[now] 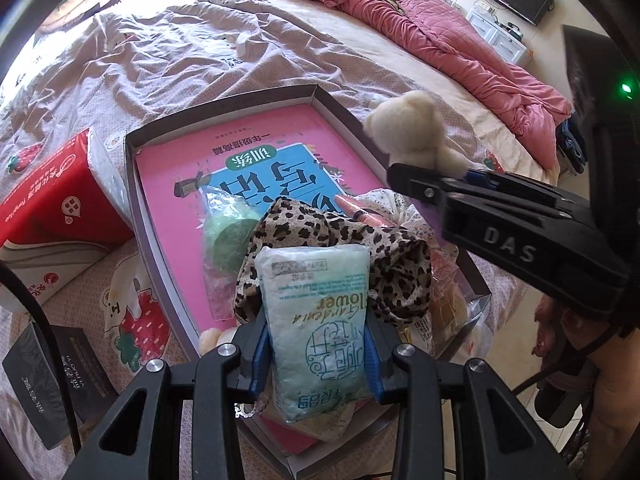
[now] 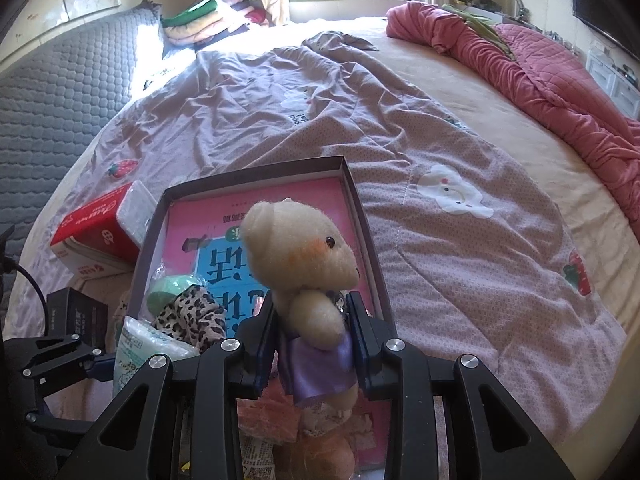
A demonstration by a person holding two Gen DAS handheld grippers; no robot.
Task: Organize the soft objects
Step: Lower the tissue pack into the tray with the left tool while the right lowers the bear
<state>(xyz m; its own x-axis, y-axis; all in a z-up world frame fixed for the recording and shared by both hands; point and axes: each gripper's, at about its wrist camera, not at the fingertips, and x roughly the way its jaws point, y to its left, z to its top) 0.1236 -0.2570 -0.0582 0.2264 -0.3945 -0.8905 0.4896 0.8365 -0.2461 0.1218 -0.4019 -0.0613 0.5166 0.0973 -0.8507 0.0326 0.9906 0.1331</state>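
Note:
My left gripper [image 1: 316,344] is shut on a pale blue tissue pack [image 1: 316,320], held over the near end of a grey shallow box [image 1: 224,100] on the bed. My right gripper [image 2: 312,336] is shut on a cream teddy bear [image 2: 300,248] in a purple dress, above the same box [image 2: 256,172]. From the left wrist view the bear [image 1: 408,128] and the right gripper [image 1: 452,192] hang over the box's right rim. Inside the box lie a pink book [image 1: 248,148], a green wrapped pad [image 1: 228,236], a leopard-print cloth [image 1: 312,220] and other soft items.
A red tissue box [image 1: 60,200] sits left of the grey box, with a black carton [image 1: 36,380] nearer. The bed has a wrinkled lilac cover [image 2: 440,240] and a heaped pink quilt [image 1: 440,40] far right. A person's arm [image 1: 608,400] shows at the right edge.

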